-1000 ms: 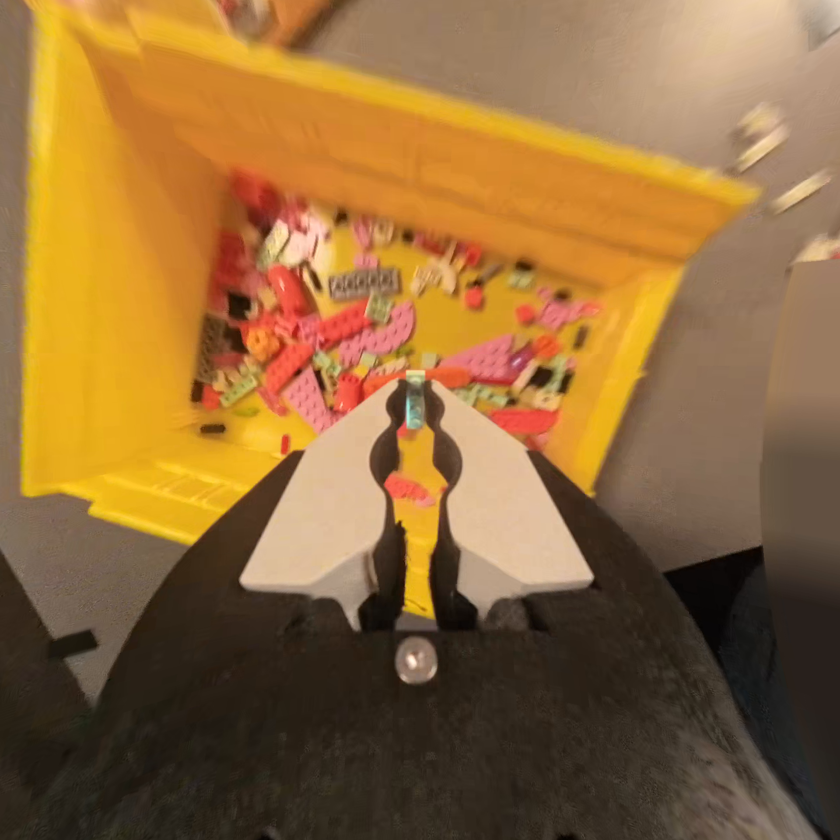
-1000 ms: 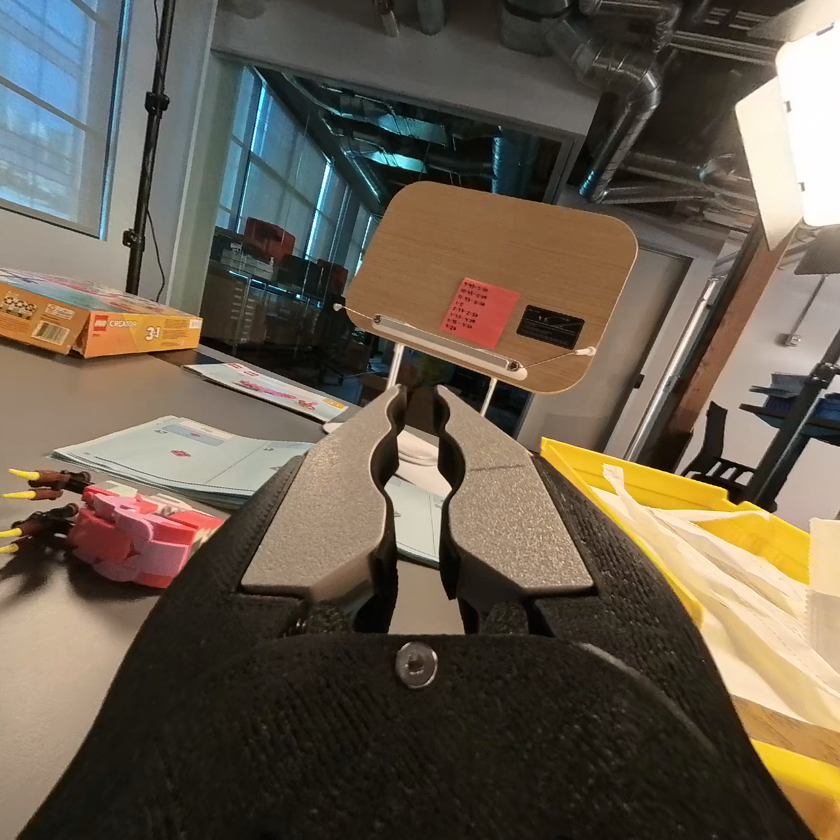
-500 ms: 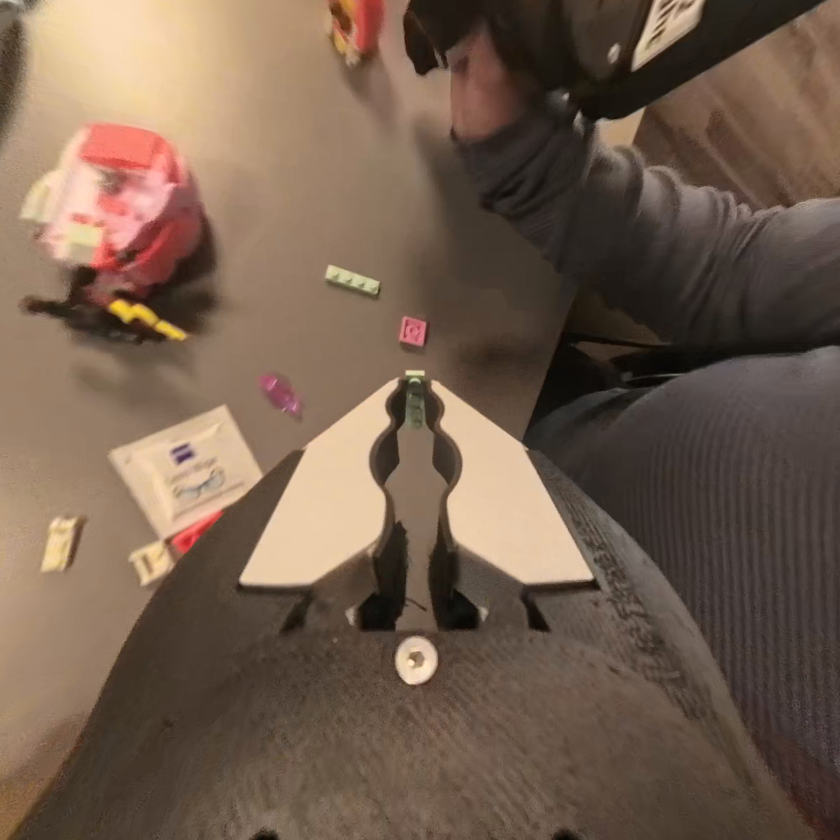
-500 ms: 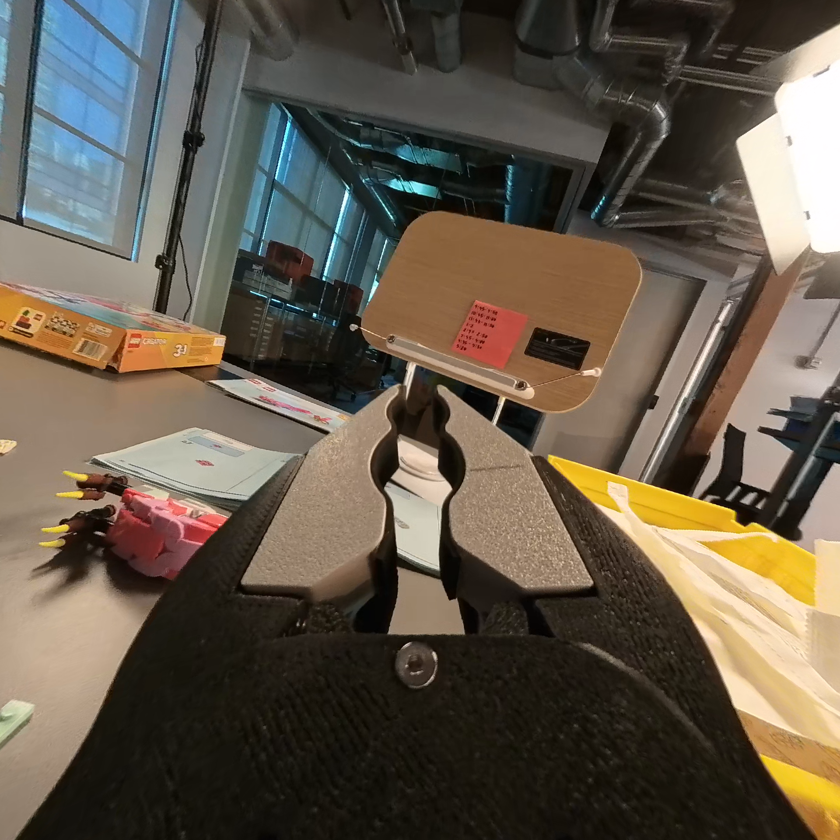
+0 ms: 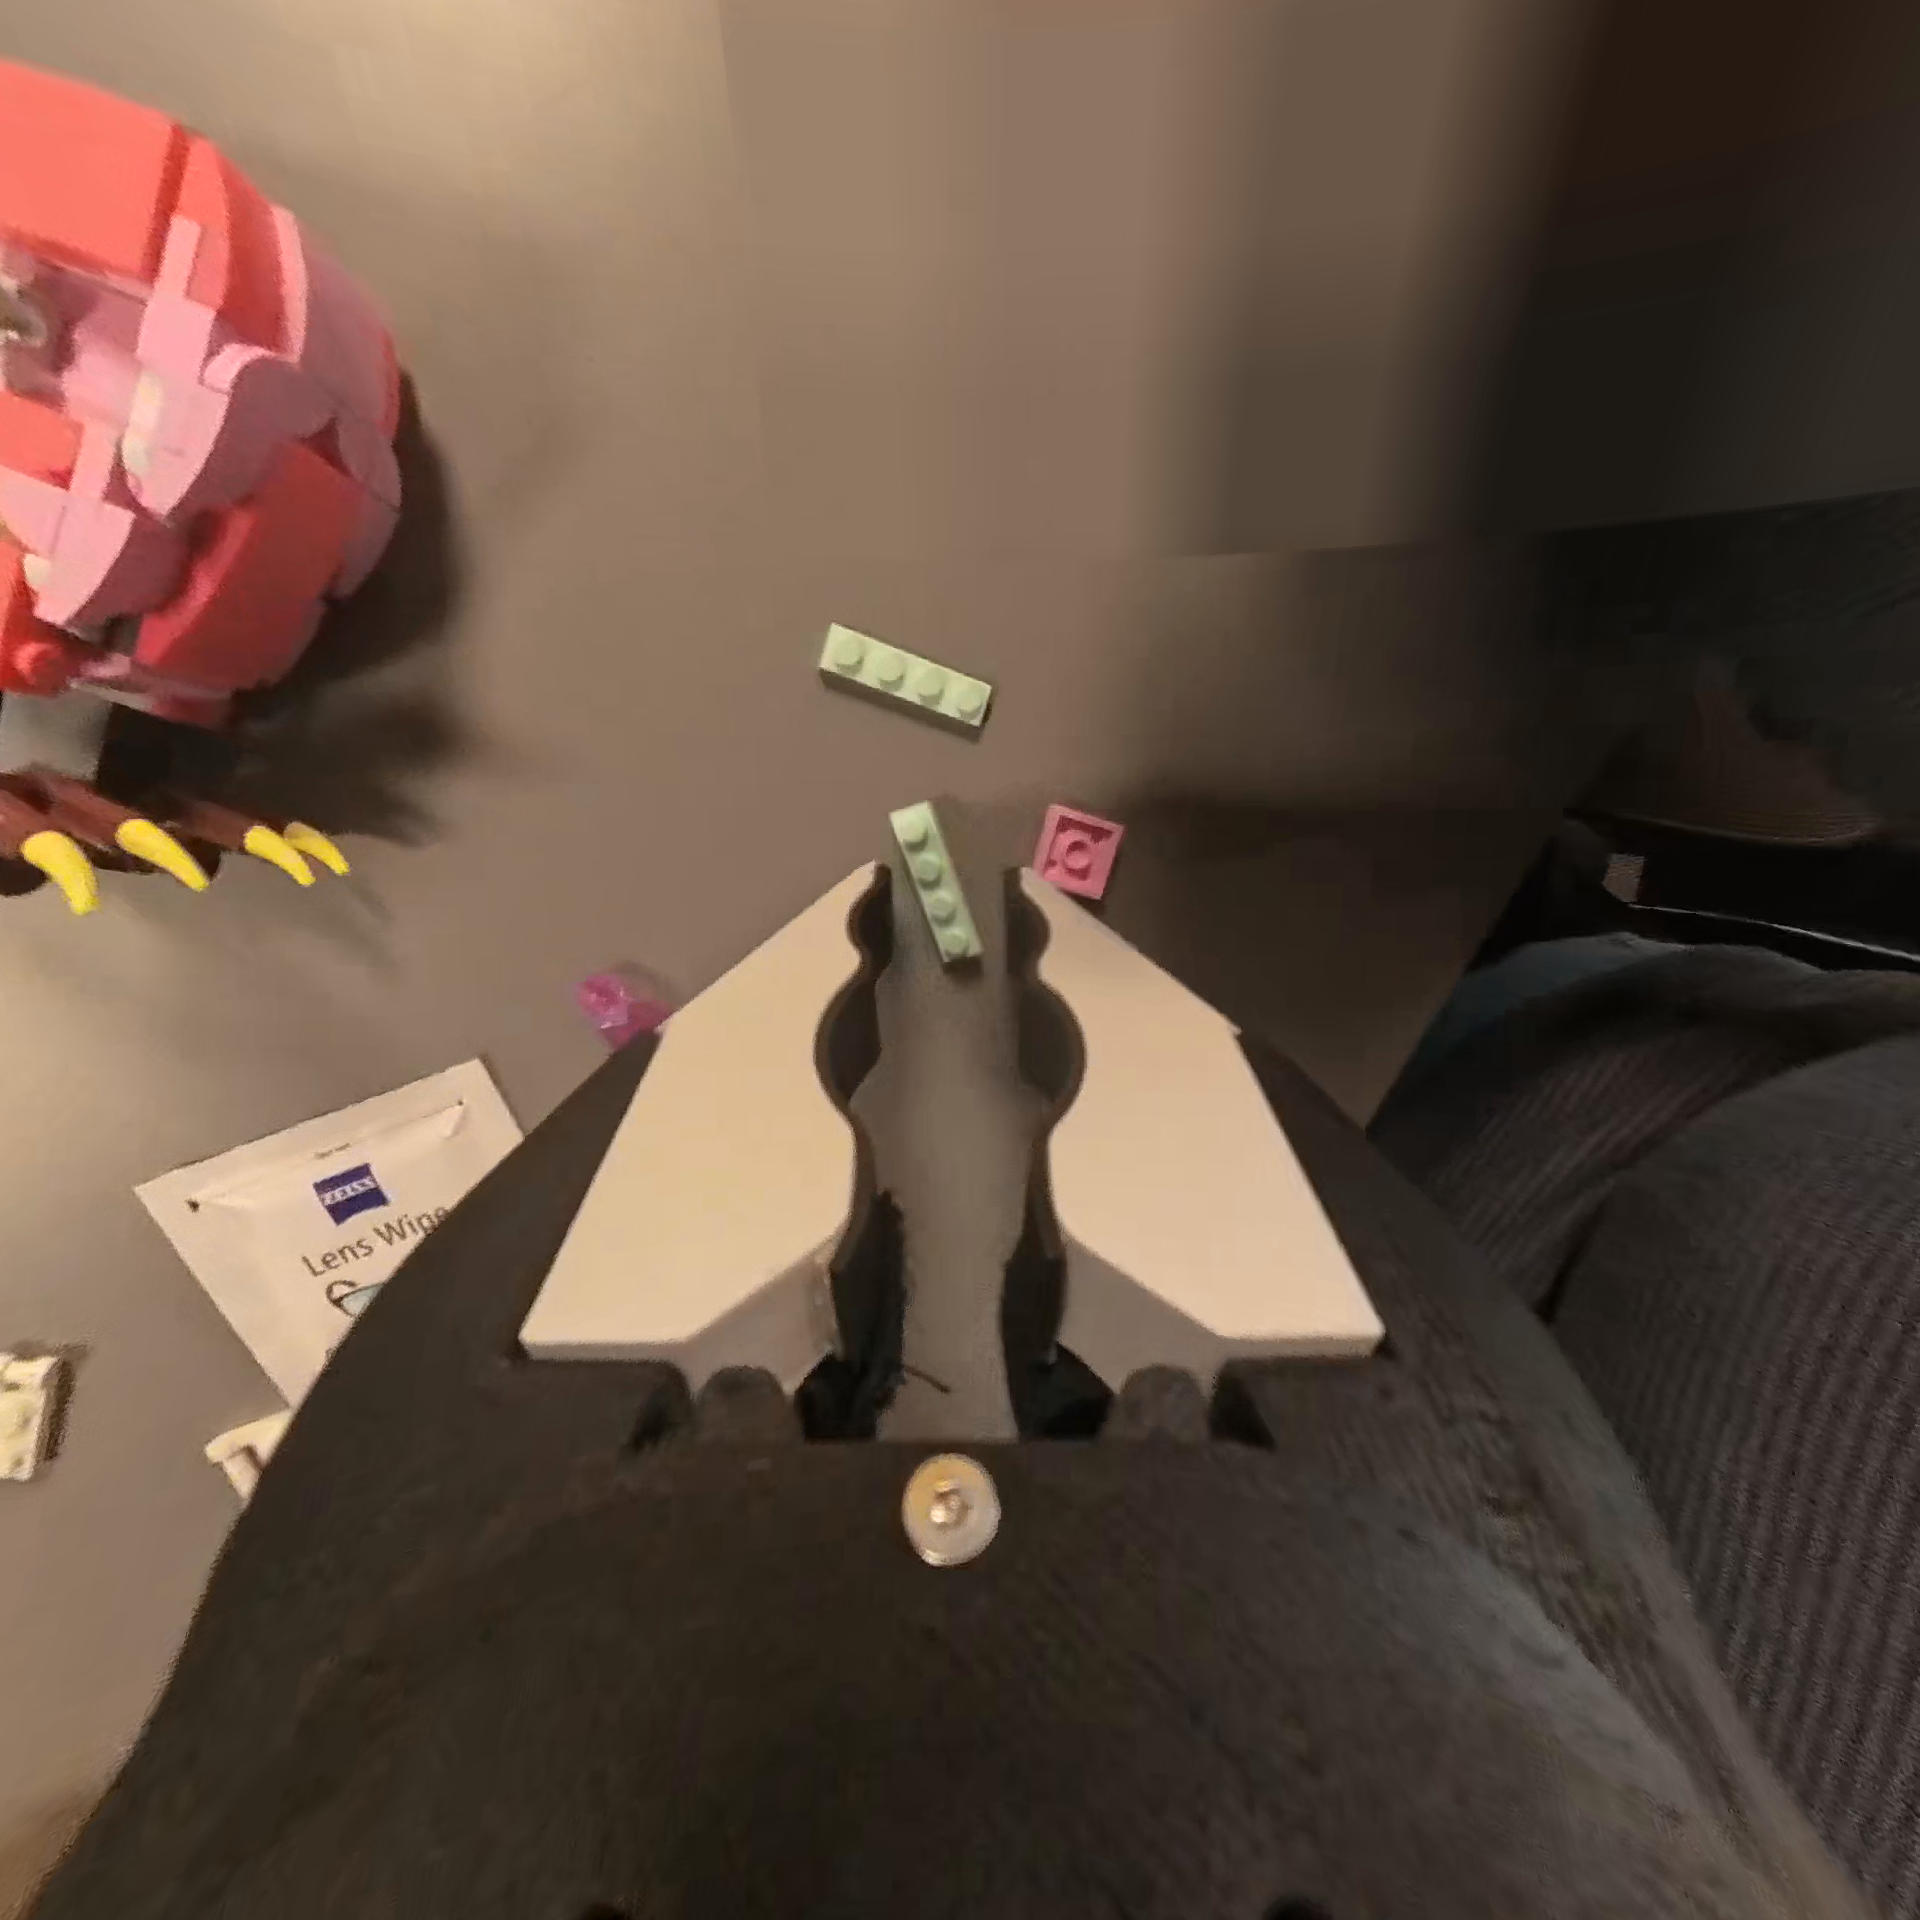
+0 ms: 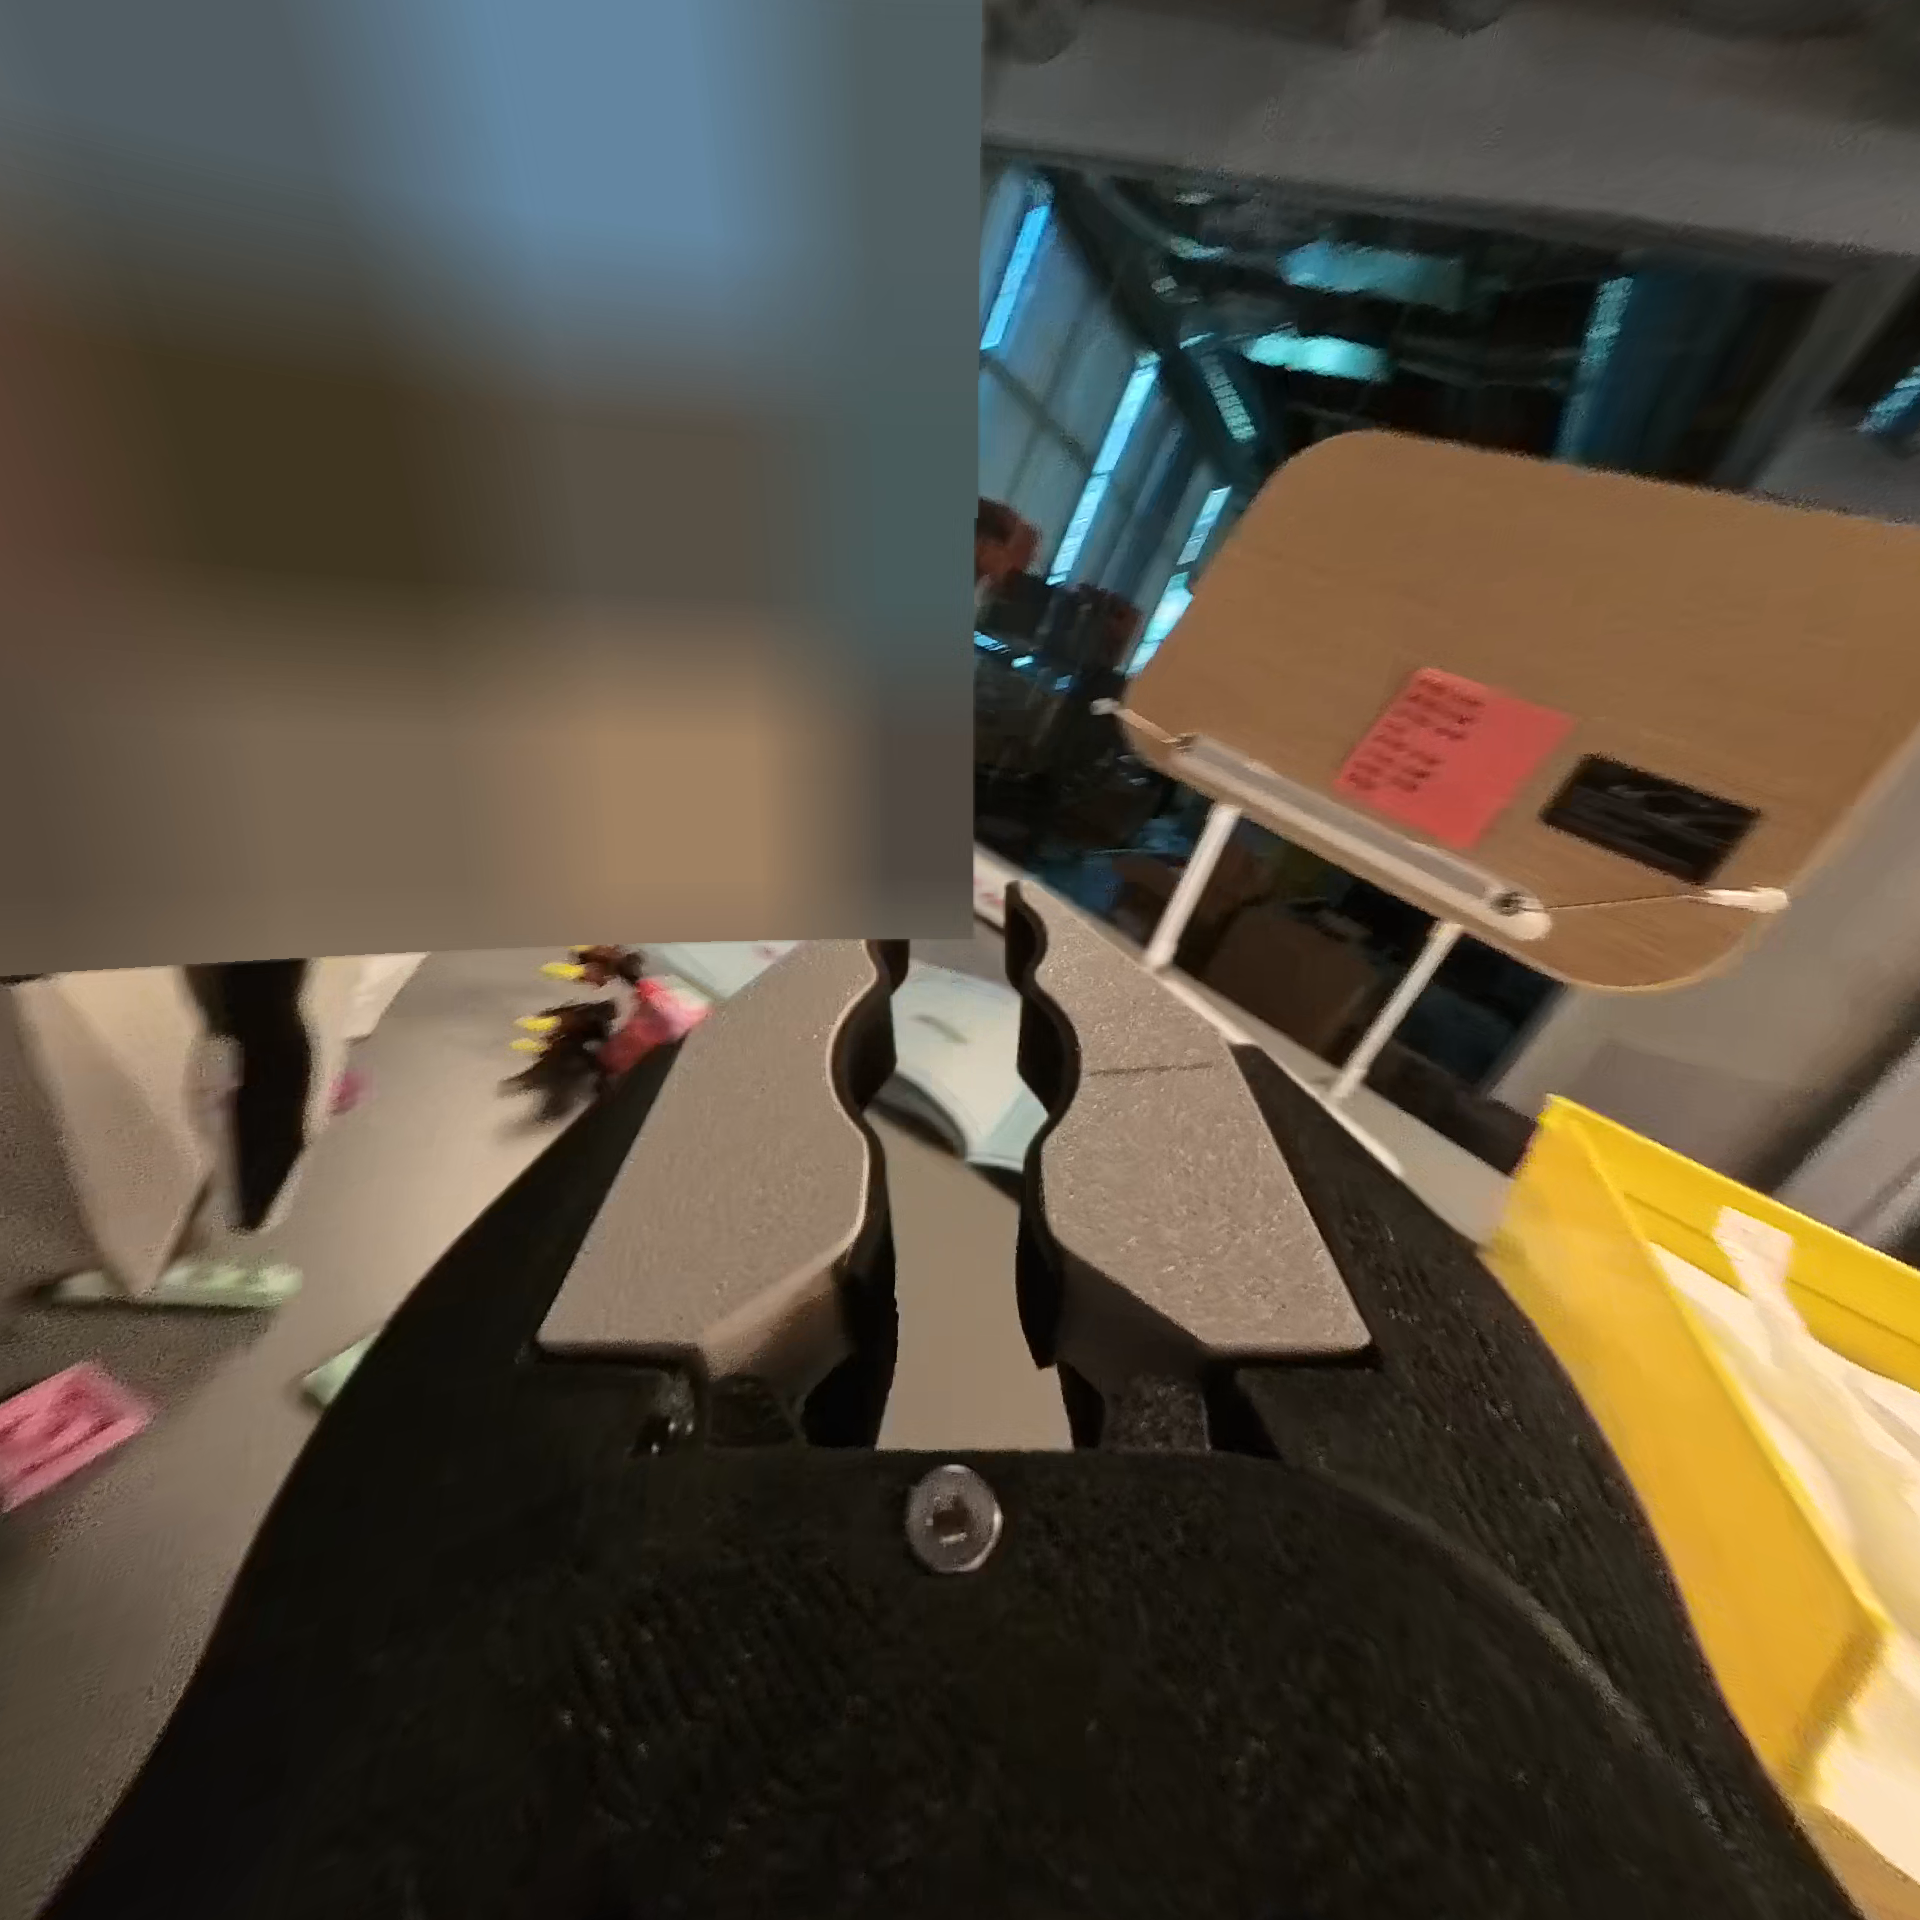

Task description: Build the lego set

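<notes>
My left gripper [image 5: 948, 878] is open, low over the dark table [image 5: 1039, 312]. A mint green four-stud plate [image 5: 935, 896] lies tilted between its pale fingertips [image 5: 831, 914], and the pads do not press on it. A second mint plate [image 5: 904, 681] lies just ahead and a pink square plate [image 5: 1078, 850] lies by the right fingertip. My right gripper [image 6: 956, 930] is open with nothing between its dark grey fingers [image 6: 1122, 1039]. It points over the table toward a booklet [image 6: 966, 1081]. Its left fingertip is partly behind a blurred patch.
A red and pink brick model [image 5: 177, 436] with yellow claws [image 5: 166, 852] stands at left. A magenta clear piece [image 5: 620, 1003] and a white wipe sachet [image 5: 332, 1195] lie near. A person's leg [image 5: 1714, 1299] is at right. A wooden book stand [image 6: 1558, 707] and a yellow bin [image 6: 1662, 1403] are right. My hands' fingertips stand some 15 cm from each other.
My left gripper carried the mint plate from above the yellow bin down to the table, then opened; the plate left the grasp. My right gripper opened wider and swung left.
</notes>
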Demonstrator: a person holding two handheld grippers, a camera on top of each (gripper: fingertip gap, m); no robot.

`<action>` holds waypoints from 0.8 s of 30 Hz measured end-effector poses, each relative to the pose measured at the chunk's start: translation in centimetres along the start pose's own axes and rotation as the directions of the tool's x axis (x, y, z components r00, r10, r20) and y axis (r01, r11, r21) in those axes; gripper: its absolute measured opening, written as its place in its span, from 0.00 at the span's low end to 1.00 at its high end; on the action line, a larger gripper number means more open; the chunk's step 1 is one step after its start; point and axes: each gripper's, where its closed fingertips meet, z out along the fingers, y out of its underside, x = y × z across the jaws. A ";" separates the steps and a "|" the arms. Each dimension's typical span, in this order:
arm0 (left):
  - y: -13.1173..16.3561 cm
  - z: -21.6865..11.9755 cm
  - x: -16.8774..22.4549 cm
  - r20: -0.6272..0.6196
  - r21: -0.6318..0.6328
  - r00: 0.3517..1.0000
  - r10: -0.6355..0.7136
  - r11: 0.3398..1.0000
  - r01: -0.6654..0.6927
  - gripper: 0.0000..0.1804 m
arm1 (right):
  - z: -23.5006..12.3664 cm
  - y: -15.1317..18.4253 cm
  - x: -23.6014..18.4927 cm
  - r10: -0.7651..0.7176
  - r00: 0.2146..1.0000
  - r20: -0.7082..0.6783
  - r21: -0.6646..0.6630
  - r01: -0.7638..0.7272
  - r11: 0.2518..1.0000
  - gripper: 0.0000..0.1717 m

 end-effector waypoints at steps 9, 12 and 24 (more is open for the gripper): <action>1.4 -3.9 -1.9 0.061 0.206 0.996 -0.065 0.977 0.051 0.17 | -6.9 3.6 -14.0 0.349 0.560 0.751 -0.457 0.061 0.887 0.17; 1.6 -4.8 -2.0 0.061 0.281 0.997 -0.040 0.960 0.021 0.16 | -7.4 5.0 -15.2 0.356 0.501 0.789 -0.498 0.183 0.848 0.17; 0.8 -5.8 -1.1 -0.054 0.603 0.993 0.102 0.797 -0.049 0.16 | -4.7 6.5 -14.0 0.506 0.607 0.613 -0.680 0.079 0.729 0.08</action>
